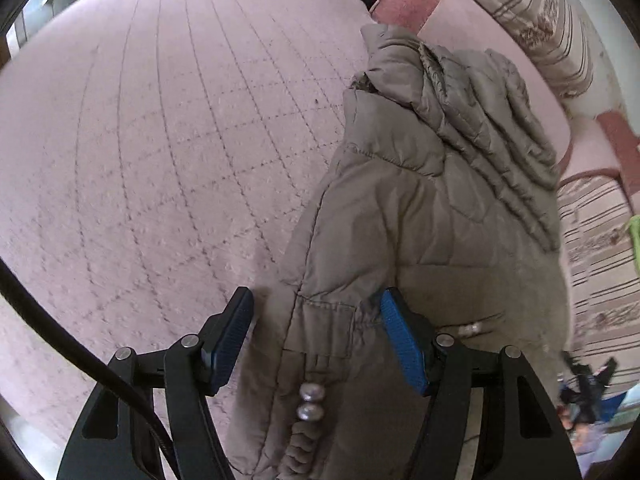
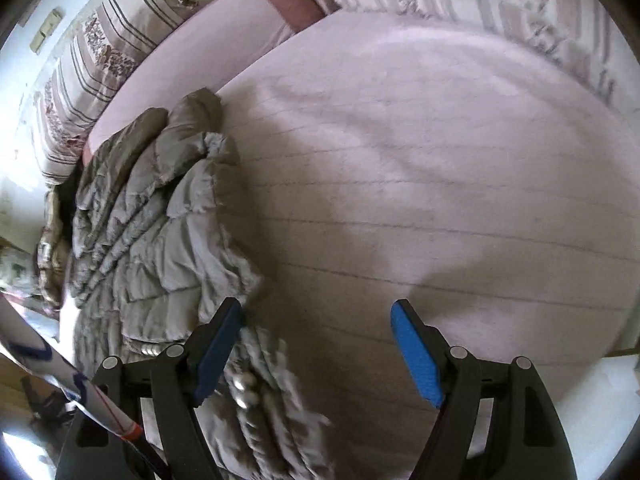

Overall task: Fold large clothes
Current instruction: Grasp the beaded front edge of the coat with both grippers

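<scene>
Jacket (image 1: 420, 208) – pocket flap (image 1: 326, 330) left view only

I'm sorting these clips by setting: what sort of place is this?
Most likely a bedroom at home. A khaki puffer jacket lies on a pink quilted bedspread, and striped, floral-patterned pillows line its far edge beside a pale wall. Both grippers, left and right, are open.

A taupe quilted puffer jacket (image 1: 420, 216) lies crumpled on a pale pink quilted bed (image 1: 160, 140), bunched lengthwise near the striped pillows (image 1: 532, 12). Its fur-trimmed hood is folded over, and metal snaps and a pocket flap show.
</scene>
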Demonstrator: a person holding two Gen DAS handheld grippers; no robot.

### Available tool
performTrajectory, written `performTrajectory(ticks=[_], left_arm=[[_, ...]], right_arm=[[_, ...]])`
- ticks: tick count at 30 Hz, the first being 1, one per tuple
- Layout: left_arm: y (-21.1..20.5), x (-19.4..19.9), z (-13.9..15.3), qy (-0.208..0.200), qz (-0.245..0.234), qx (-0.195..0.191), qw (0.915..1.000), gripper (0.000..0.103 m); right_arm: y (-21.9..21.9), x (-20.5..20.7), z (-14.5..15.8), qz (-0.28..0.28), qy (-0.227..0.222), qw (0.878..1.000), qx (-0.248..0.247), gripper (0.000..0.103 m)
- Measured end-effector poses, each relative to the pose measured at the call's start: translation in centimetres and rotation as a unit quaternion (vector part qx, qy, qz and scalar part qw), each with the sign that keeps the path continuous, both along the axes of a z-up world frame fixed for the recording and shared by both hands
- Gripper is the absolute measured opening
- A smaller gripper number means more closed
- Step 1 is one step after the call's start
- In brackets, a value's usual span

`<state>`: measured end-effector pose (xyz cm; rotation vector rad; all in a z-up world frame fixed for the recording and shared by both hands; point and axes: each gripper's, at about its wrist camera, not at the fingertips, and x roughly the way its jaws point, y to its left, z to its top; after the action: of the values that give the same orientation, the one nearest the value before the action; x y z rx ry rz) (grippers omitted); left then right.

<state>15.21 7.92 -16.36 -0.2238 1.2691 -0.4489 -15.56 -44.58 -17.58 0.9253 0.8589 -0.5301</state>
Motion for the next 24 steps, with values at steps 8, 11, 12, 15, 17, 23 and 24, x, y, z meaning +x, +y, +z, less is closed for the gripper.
performTrajectory(ticks=[8, 11, 12, 15, 17, 23, 24], left_arm=[[-1.0, -2.4, -0.7, -0.033, -0.039, -0.011, 0.9986, 0.074], [-1.7, -2.7, -0.9, -0.055, -0.069, -0.013, 0.9961, 0.088], [-1.9, -2.8, -1.0, -0.059, -0.072, -0.012, 0.9956, 0.089], [-1.9, -3.2, -0.9, -0.061, -0.064, -0.008, 0.9961, 0.089], [-1.4, -3.7, -0.8, -0.055, -0.064, -0.015, 0.9964, 0.088], [0.4, -4.9, -0.9, -0.006, -0.079, -0.096, 0.9922, 0.064], [1.1, -5.0, -1.1, 0.005, -0.074, -0.116, 0.9904, 0.062]], right_arm=[[0.9, 1.9, -1.2, 0.051, -0.058, 0.995, 0.056, 0.083], [1.7, 2.0, -1.4, 0.078, -0.074, 0.991, 0.083, 0.082], [2.1, 2.0, -1.4, 0.082, -0.075, 0.99, 0.085, 0.082], [3.1, 1.8, -1.6, 0.091, -0.08, 0.988, 0.096, 0.082], [3.7, 1.6, -1.6, 0.094, -0.085, 0.987, 0.103, 0.082], [5.1, 0.2, -1.8, 0.097, -0.103, 0.982, 0.125, 0.073], [5.2, 0.0, -1.7, 0.097, -0.108, 0.981, 0.129, 0.071]])
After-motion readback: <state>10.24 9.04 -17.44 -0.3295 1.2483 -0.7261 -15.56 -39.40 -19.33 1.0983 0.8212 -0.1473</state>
